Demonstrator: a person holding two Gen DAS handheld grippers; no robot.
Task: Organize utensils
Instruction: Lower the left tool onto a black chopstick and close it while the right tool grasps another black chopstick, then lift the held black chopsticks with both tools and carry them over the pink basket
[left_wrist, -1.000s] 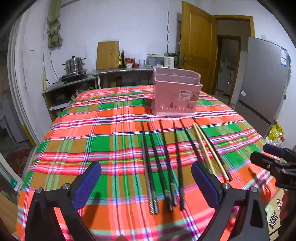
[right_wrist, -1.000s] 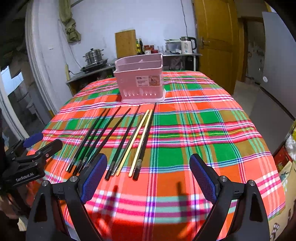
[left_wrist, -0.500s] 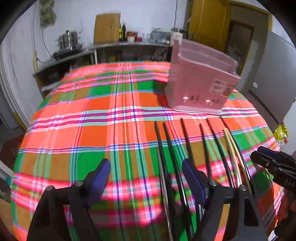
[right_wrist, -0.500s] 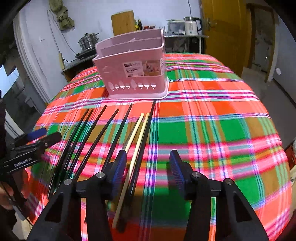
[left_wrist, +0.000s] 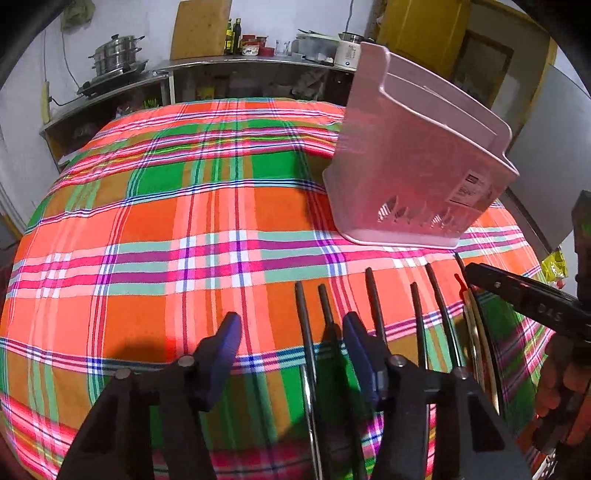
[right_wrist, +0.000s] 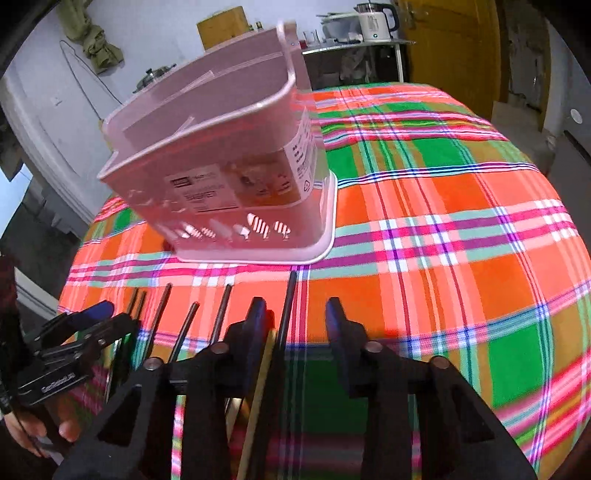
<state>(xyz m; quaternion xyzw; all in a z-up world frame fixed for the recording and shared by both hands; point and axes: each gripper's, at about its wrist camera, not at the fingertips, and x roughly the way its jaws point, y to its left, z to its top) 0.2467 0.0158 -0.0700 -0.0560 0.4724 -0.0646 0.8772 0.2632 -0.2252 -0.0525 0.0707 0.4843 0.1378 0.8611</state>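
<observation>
— Where were the chopsticks (left_wrist: 373, 299) at that point?

— Lying in a rough row on the plaid surface (left_wrist: 155, 221), tips toward the pink utensil basket (left_wrist: 417, 173), which stood upright just beyond them. Mostly dark ones, with a pale wooden pair (left_wrist: 480, 343) toward the right end of the row. None was in the basket yet, so I'd say the sorting had barely begun.

— And the grippers?

— Both came down steeply over the near ends. The left gripper (left_wrist: 291, 343) stood about half open and was closing, with two dark sticks between its blue pads; the pads didn't look to be pressing on anything. The right gripper (right_wrist: 295, 325) was narrower and closing too, straddling a single dark chopstick (right_wrist: 288, 306), the pale pair just beside its left finger. It hadn't clamped either, as far as I could see.

— Why that end of the sticks?

— My guess: gripped near the handle, a stick can be tipped upright and dropped tip-first into a compartment.

— Anything in the way?

— The sticks lay close together, so a finger could nudge a neighbour. The two grippers were also near each other. Farther off, the counter with a steel pot (left_wrist: 114, 55) and a kettle (right_wrist: 376, 18) stood well clear.
</observation>
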